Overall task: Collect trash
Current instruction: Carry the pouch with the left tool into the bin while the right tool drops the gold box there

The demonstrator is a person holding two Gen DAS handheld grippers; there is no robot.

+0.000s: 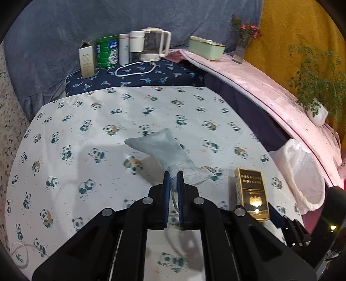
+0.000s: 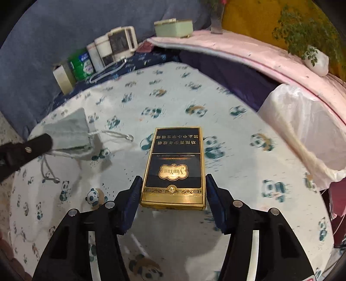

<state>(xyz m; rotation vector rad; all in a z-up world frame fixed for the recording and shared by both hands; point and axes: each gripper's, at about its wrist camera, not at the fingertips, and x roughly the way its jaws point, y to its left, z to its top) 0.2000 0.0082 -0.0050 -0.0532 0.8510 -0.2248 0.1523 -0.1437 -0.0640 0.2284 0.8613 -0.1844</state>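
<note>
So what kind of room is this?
Probably a home living space: a table under a panda-print cloth, an electric kettle beside a milk-powder tin, and a lined trash bin.

1 grey drawstring pouch [image 1: 161, 149], 1 gold cigarette box [image 2: 176, 166], 1 lined bin [image 1: 302, 173], 1 kettle [image 1: 154, 44], 1 green tin [image 1: 107, 51], perhaps 2 plants [image 1: 313, 84].

Home, lived-in room. Panda-print cloth [image 1: 134, 112] covers table under gripper. Ahead at far edge: electric kettle [image 1: 154, 44] with cord, green tin [image 1: 107, 51], cartons. Ahead right: pink-covered ledge [image 1: 255, 80] with flower vase [image 1: 242, 46], potted plant [image 1: 317, 86]. Right: bin with white liner [image 1: 302, 170]. Blue drape [image 1: 108, 19] behind.
</note>
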